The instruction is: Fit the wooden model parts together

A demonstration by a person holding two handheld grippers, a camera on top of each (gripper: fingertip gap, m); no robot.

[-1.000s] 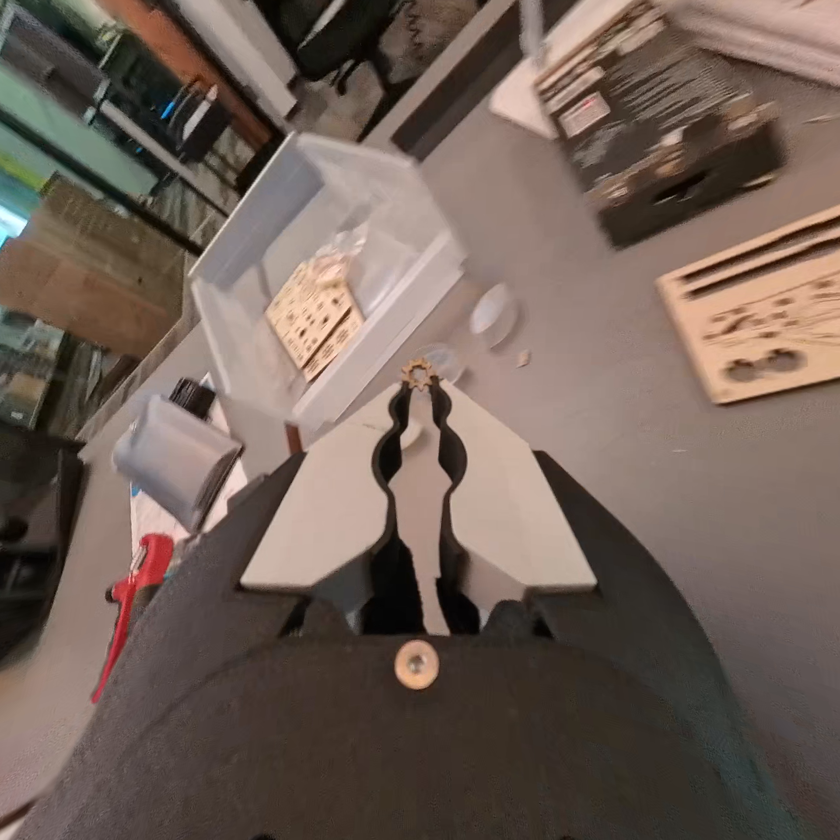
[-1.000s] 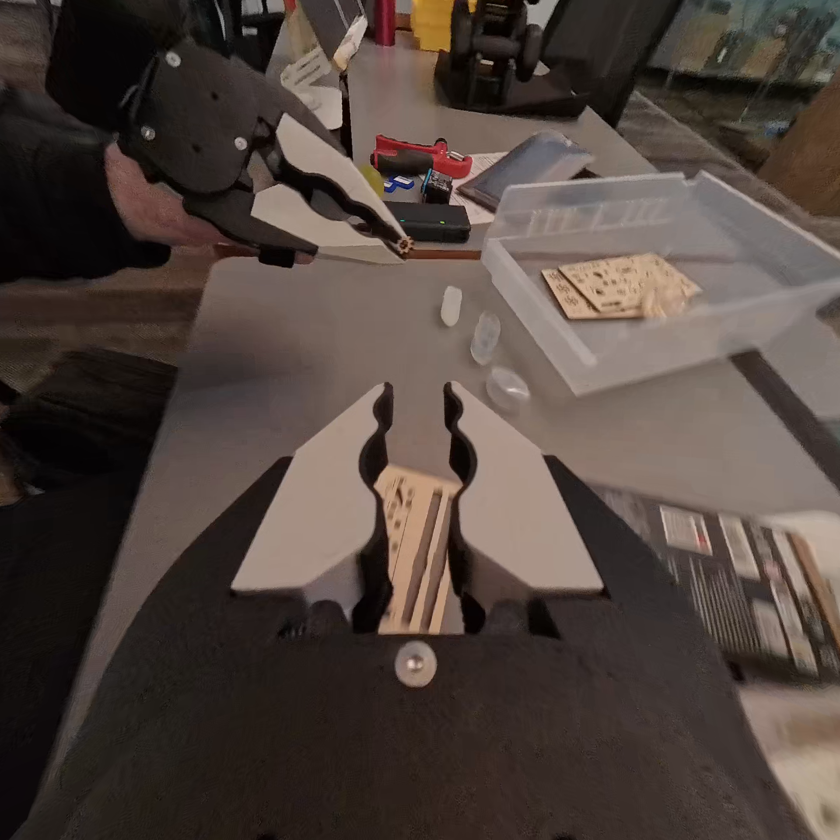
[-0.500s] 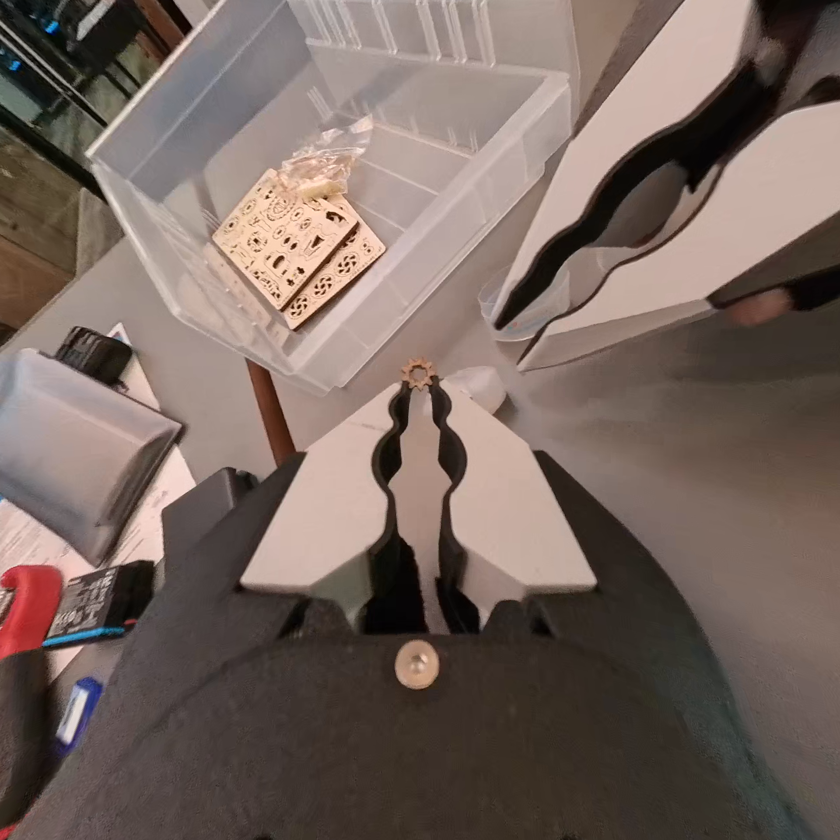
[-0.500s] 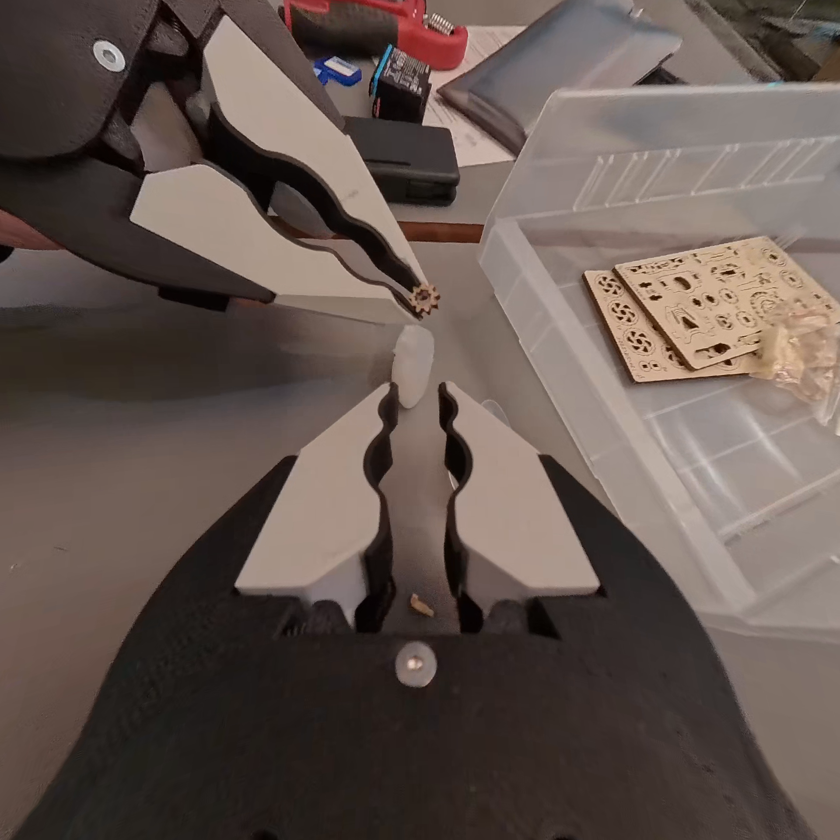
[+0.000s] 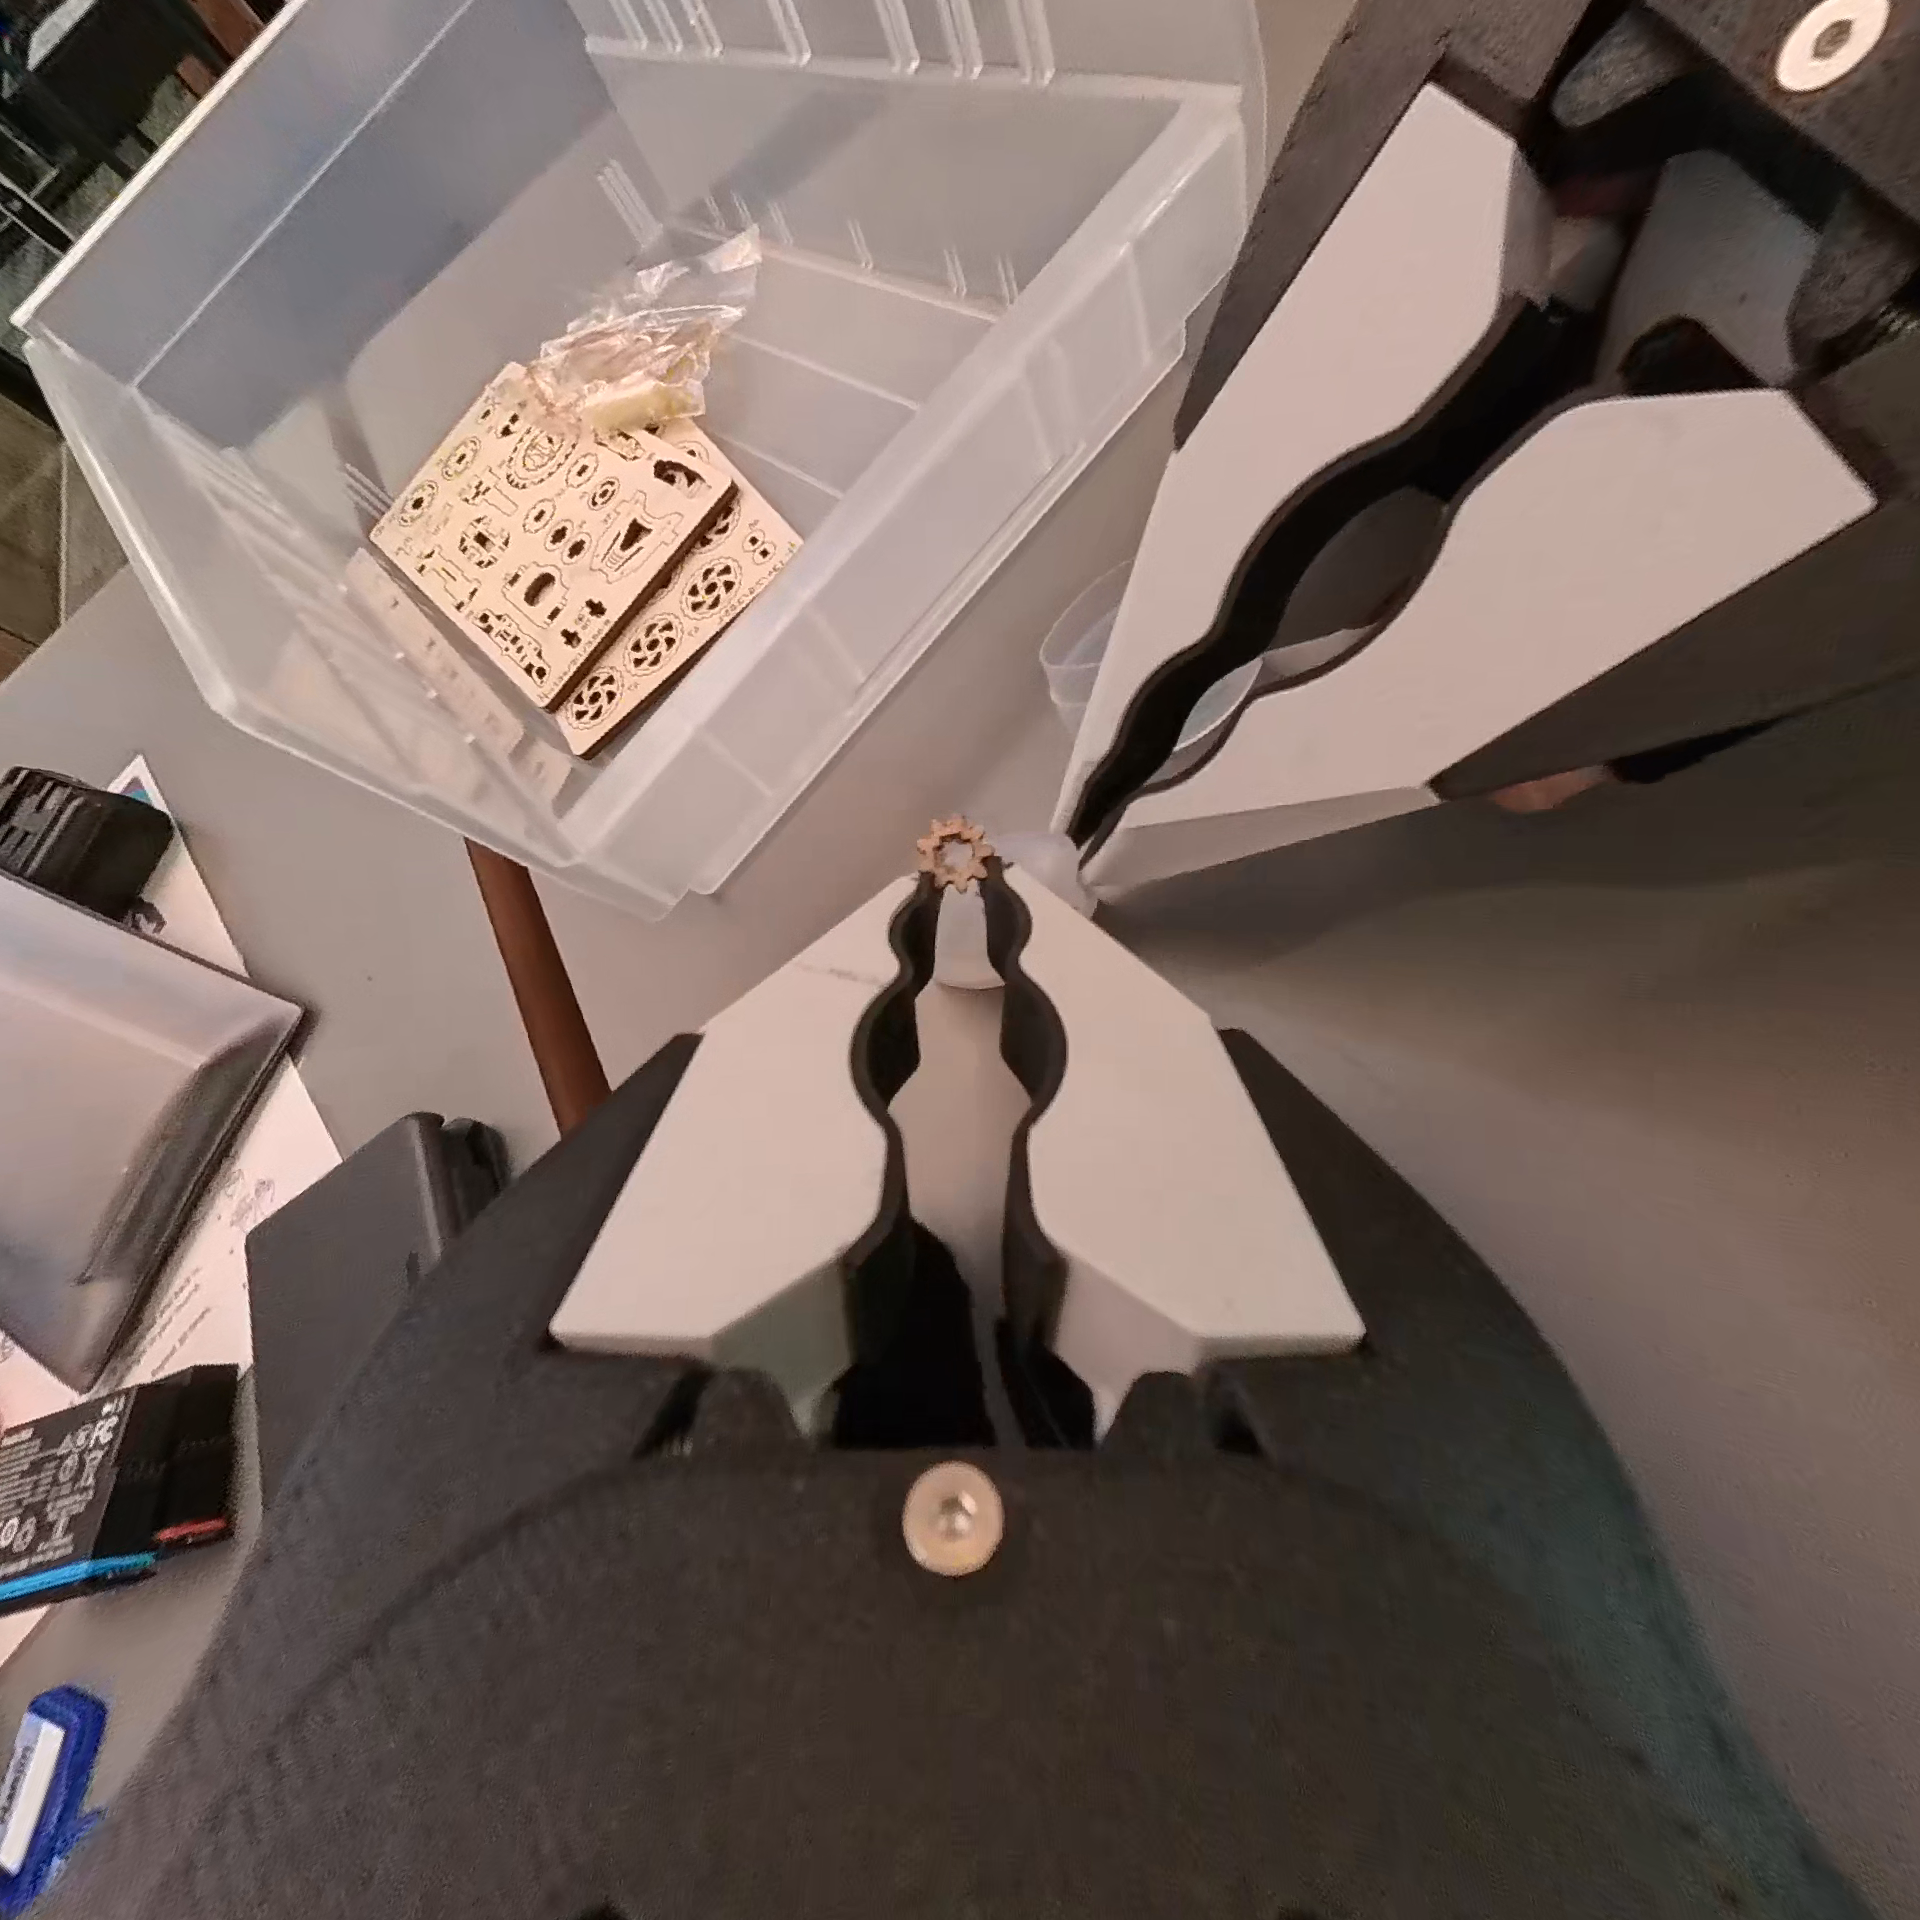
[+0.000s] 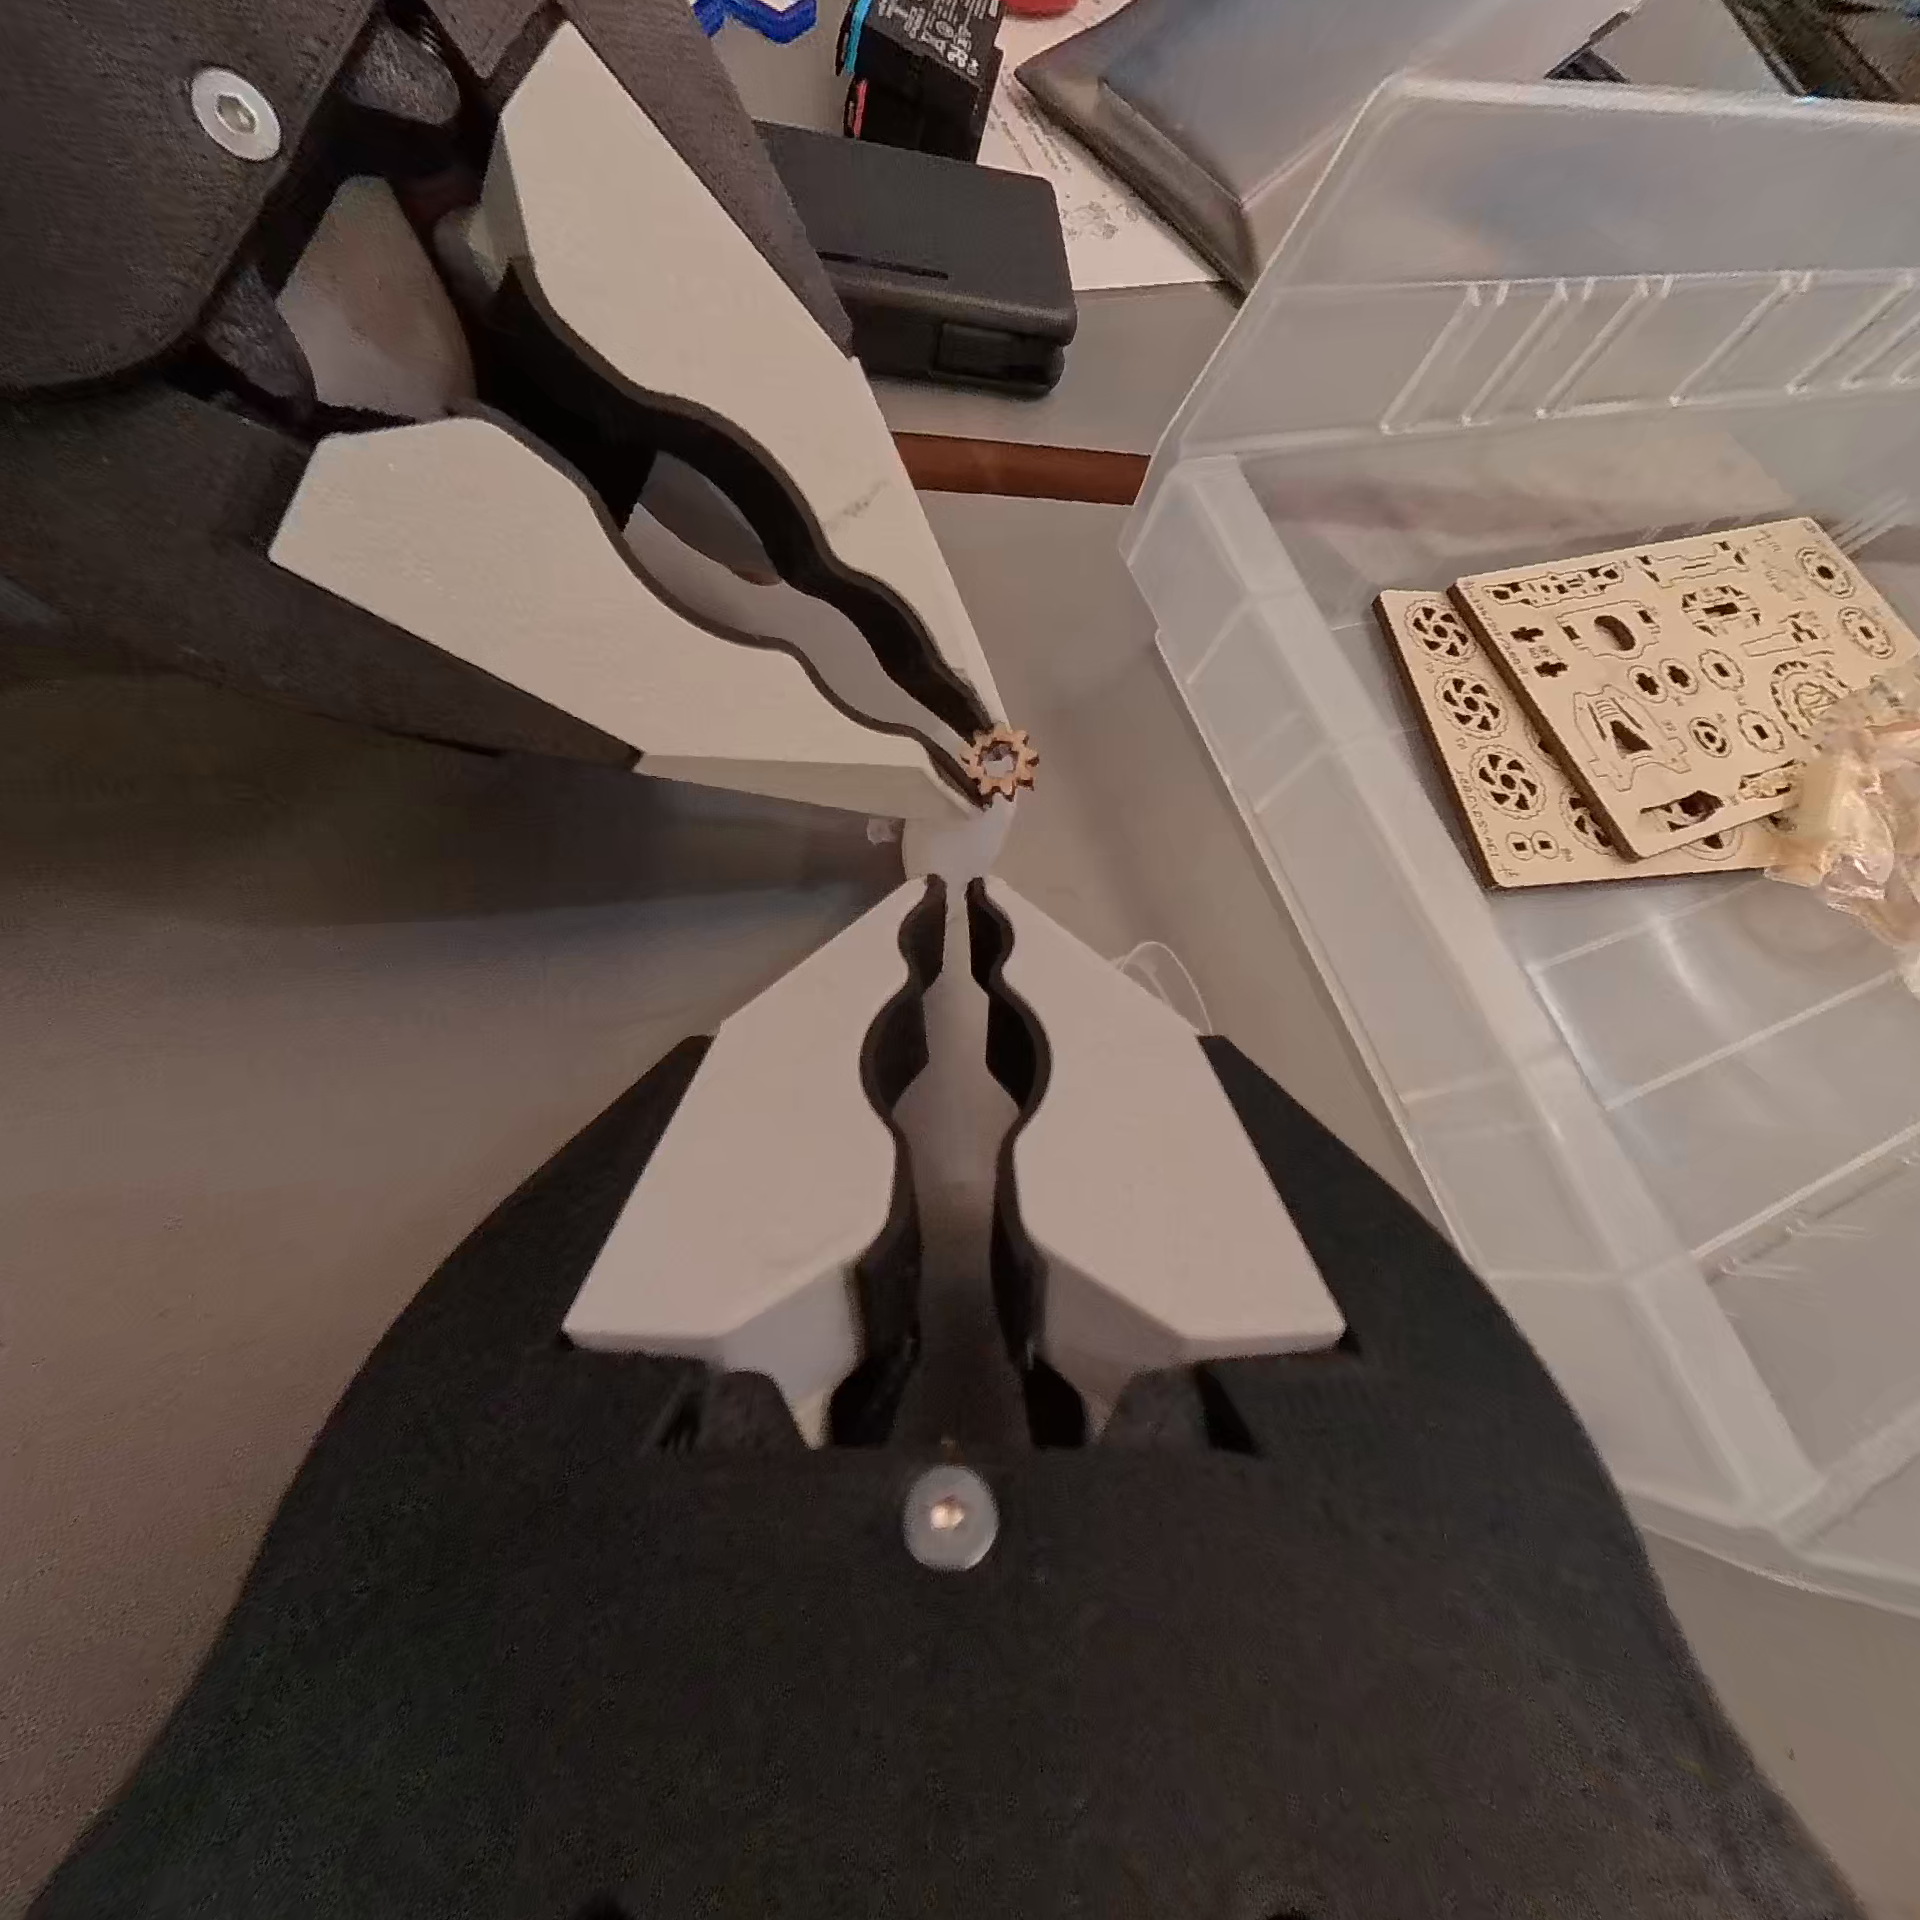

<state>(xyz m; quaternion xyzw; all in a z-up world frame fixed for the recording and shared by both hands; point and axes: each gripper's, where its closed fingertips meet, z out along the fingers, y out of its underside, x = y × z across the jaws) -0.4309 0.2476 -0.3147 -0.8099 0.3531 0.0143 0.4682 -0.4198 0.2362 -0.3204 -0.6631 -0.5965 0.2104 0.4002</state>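
Observation:
My left gripper [image 5: 956, 883] is shut on a small wooden gear [image 5: 956, 852], held upright at its fingertips just above the grey table. The right wrist view shows the same gripper [image 6: 971, 764] and gear [image 6: 1001, 766] coming in from the upper left. My right gripper [image 6: 948, 885] points at it, tips almost touching. Its jaws are nearly closed around a small white plastic piece [image 6: 956, 844], whose end pokes out under the gear. In the left wrist view the right gripper [image 5: 1086, 831] reaches in from the upper right, with the white piece [image 5: 1042, 860] at its tips.
A clear plastic bin [image 5: 831, 727] [image 6: 1299, 831] right beside the grippers holds two wooden part sheets [image 5: 551, 551] [image 6: 1621, 707] and a small plastic bag [image 5: 634, 343]. A black box [image 6: 935, 270], a grey pouch [image 5: 104, 1122] and a battery [image 5: 104, 1475] lie beyond the table seam. The tips of both grippers are at nearly the same place. Both grippers' tips are roughly 25 centimetres from the battery [image 5: 104, 1475]. It is also in sight in the right wrist view [image 6: 925, 52].
My right gripper has moved forward and narrowed its jaws around the white piece. The left gripper, still holding the gear, has come in close until the two sets of tips nearly meet.

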